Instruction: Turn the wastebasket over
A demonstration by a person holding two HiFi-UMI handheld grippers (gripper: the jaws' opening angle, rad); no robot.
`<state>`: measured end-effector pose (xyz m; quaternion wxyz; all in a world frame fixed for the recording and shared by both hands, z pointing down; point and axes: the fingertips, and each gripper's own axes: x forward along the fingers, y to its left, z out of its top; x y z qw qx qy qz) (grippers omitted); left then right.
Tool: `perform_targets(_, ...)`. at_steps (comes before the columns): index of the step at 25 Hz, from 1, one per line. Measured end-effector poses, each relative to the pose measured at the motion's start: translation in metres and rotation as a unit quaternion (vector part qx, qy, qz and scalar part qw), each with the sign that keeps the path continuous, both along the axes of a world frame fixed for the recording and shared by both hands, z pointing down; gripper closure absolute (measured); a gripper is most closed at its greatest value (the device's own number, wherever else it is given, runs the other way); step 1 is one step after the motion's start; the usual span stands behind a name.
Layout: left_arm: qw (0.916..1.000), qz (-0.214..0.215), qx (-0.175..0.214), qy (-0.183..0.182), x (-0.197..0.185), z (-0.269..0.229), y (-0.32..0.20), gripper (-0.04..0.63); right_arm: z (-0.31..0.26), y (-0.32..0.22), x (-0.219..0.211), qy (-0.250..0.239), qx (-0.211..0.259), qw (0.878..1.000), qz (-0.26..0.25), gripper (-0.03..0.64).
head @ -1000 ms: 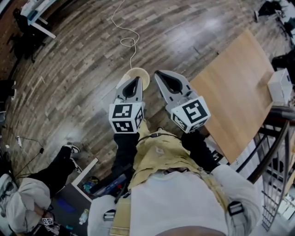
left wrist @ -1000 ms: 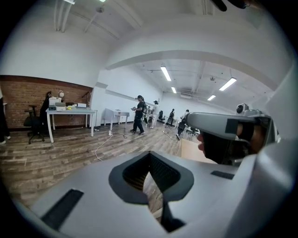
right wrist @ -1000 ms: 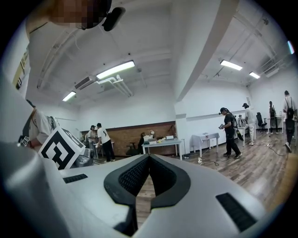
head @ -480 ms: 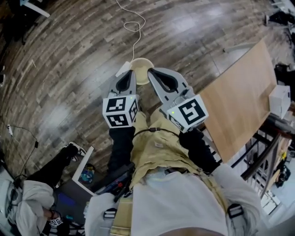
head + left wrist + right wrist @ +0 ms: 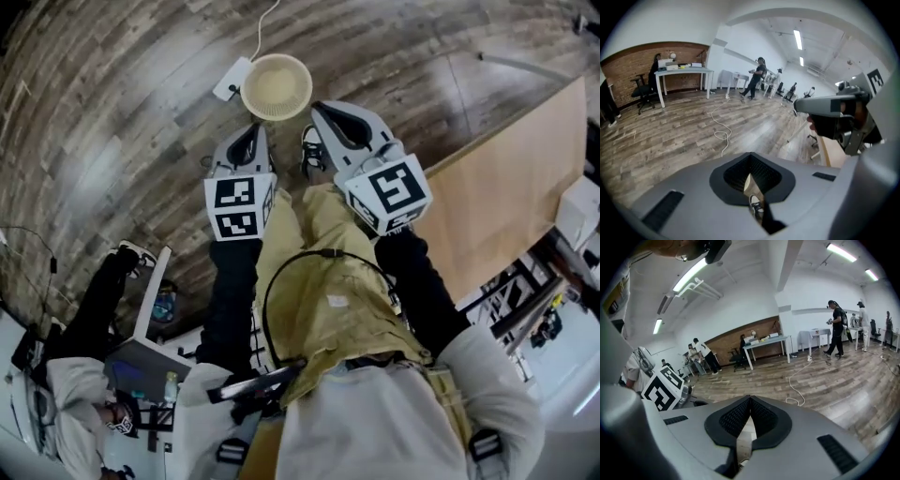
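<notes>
The wastebasket (image 5: 276,86) is a round cream basket standing on the wood floor with its open top up, seen in the head view near the top. My left gripper (image 5: 251,129) is shut and empty, its tip just short of the basket's near rim. My right gripper (image 5: 317,106) is also shut and empty, its tip close to the basket's right side. In the left gripper view the shut jaws (image 5: 751,157) hide the basket and the right gripper (image 5: 829,105) shows at the right. The right gripper view shows its own closed jaws (image 5: 750,401) and the left gripper's marker cube (image 5: 663,389).
A white power strip (image 5: 232,79) with a cable (image 5: 267,19) lies left of the basket. A wooden table (image 5: 511,187) stands at the right. A person sits on the floor with a laptop (image 5: 141,361) at lower left. People walk in the distance (image 5: 757,77).
Both grippers have dropped toward the floor and forward. The basket, earlier half hidden behind the tips, now shows whole just beyond them. Both pairs of jaws have stayed shut.
</notes>
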<state>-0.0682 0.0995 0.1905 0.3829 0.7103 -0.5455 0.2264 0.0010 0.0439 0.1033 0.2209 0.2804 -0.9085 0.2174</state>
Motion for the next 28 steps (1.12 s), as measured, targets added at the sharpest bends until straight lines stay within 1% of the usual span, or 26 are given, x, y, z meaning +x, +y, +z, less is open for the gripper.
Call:
perform_targets(2, 0.9988, 0.034, -0.036, -0.005, 0.007, 0.056, 0.006, 0.597, 0.059, -0.002, 0.010, 0.025, -0.031, 0.999, -0.002, 0.595)
perform_targets(3, 0.9976, 0.046, -0.052, -0.002, 0.010, 0.083, 0.008, 0.597, 0.088, -0.001, 0.014, 0.035, -0.044, 0.998, -0.005, 0.595)
perform_targets(5, 0.9950, 0.059, -0.081, 0.010, 0.013, 0.135, 0.012, 0.597, 0.145, 0.001, 0.023, 0.051, -0.068, 0.996, -0.012, 0.595)
perform_targets(7, 0.9919, 0.072, -0.104, 0.006, 0.013, 0.182, 0.017, 0.597, 0.199, 0.006, 0.031, 0.065, -0.092, 0.994, -0.011, 0.595)
perform_targets(10, 0.9856, 0.104, -0.131, -0.019, 0.013, 0.239, 0.031, 0.597, 0.269, 0.014, 0.042, 0.083, -0.125, 0.989, -0.001, 0.595)
perform_targets(13, 0.9782, 0.140, -0.151, -0.027, 0.028, 0.286, 0.042, 0.597, 0.324, 0.019, 0.052, 0.093, -0.149, 0.984, 0.008, 0.595)
perform_targets(16, 0.9667, 0.194, -0.160, -0.046, 0.049, 0.339, 0.049, 0.597, 0.367, 0.019, 0.059, 0.103, -0.167, 0.981, 0.017, 0.595)
perform_targets(19, 0.9481, 0.264, -0.156, -0.085, 0.066, 0.388, 0.050, 0.595, 0.400, 0.024, 0.064, 0.109, -0.182, 0.977, 0.023, 0.595)
perform_targets(21, 0.9357, 0.299, -0.152, -0.110, 0.074, 0.420, 0.048, 0.593, 0.418, 0.029, 0.066, 0.115, -0.188, 0.975, 0.020, 0.595)
perform_targets(23, 0.9220, 0.329, -0.157, -0.129, 0.079, 0.453, 0.049, 0.563, 0.434, 0.034, 0.068, 0.119, -0.194, 0.974, 0.018, 0.595)
perform_targets(24, 0.9131, 0.347, -0.164, -0.138, 0.081, 0.470, 0.051, 0.526, 0.442, 0.036, 0.069, 0.120, -0.197, 0.973, 0.018, 0.595)
perform_targets(26, 0.8906, 0.387, -0.179, -0.159, 0.085, 0.502, 0.057, 0.443, 0.456, 0.040, 0.073, 0.120, -0.203, 0.972, 0.021, 0.595)
perform_targets(28, 0.8646, 0.429, -0.188, -0.182, 0.090, 0.533, 0.064, 0.409, 0.472, 0.044, 0.078, 0.120, -0.210, 0.970, 0.024, 0.595)
